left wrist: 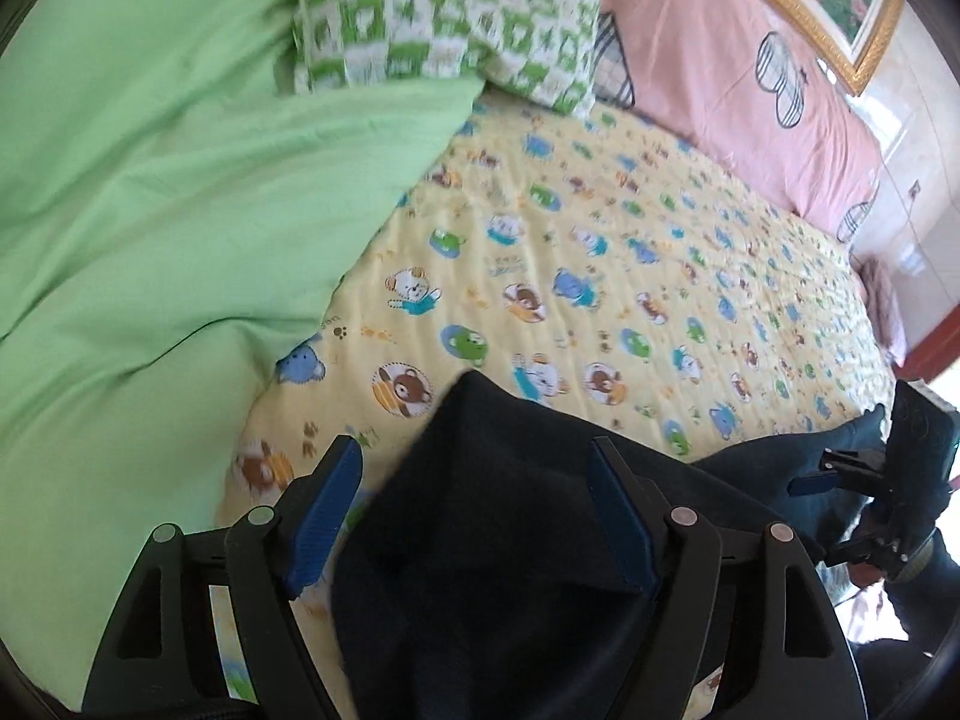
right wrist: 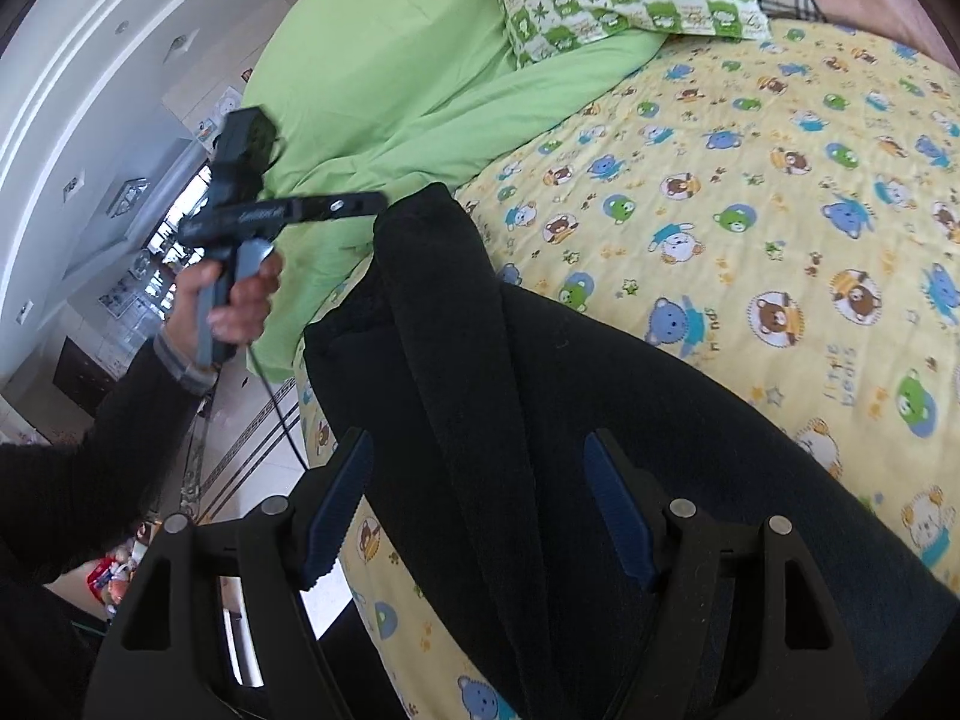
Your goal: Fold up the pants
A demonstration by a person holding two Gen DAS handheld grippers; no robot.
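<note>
Dark navy pants (left wrist: 492, 540) lie on a yellow bear-print bedsheet (left wrist: 630, 252) near the bed's front edge, also seen in the right wrist view (right wrist: 540, 420) as long folded layers. My left gripper (left wrist: 480, 480) is open, its blue pads either side of a raised corner of the pants. My right gripper (right wrist: 480, 480) is open over the pants, the fabric between its fingers. The right gripper also shows in the left wrist view (left wrist: 840, 474). The left gripper in a hand shows in the right wrist view (right wrist: 360, 204), at the pants' far end.
A green duvet (left wrist: 150, 210) is heaped on the left of the bed. A green checked pillow (left wrist: 444, 12) and a pink pillow (left wrist: 732, 90) lie at the head. The bed edge and tiled floor (right wrist: 252, 456) are at the left in the right wrist view.
</note>
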